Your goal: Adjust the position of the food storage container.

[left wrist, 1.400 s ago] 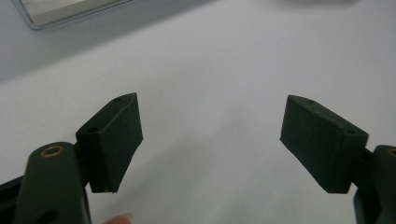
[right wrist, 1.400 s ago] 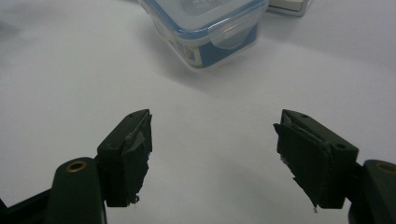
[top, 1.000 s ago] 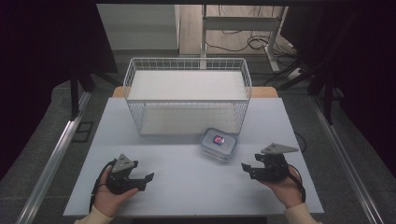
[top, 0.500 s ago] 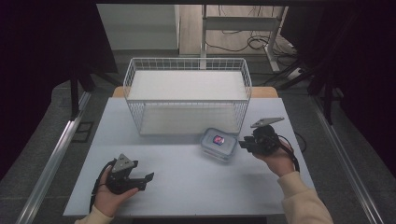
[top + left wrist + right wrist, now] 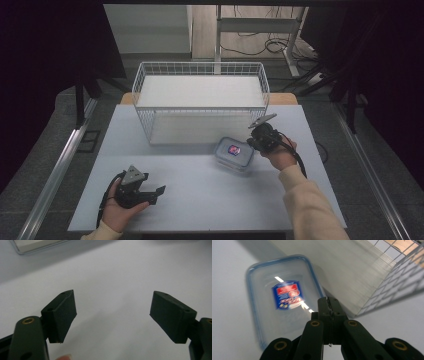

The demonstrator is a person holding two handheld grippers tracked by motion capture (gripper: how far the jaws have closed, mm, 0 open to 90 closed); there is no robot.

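Dark curtains ringed the cell, and under them lay the pale worktop (image 5: 200, 190), bare but for a few things. Largest of these was the white wire basket (image 5: 200, 102), standing at the far side, nothing visible inside it. Just in front of its right corner, near but apart from the wire, sat the clear plastic container (image 5: 235, 154), lid on, with a blue seal around the rim and a red-and-blue label in the middle.

I had my right tool (image 5: 256, 140) hovering just beside the container's right edge, jaws pressed flat together and gripping nothing; in the right gripper view the closed tips (image 5: 329, 302) pointed at the lid's near corner. My left tool (image 5: 150, 192) rested low at the near left of the worktop, well apart from everything, jaws spread wide over bare surface (image 5: 112, 312).

I judged the container light and apparently empty, stiff enough to hold shape but smooth and likely to slip. The flat lid offered no purchase, so I reckoned the rim lip or a short side wall was the place to pinch, once the right tool opened.
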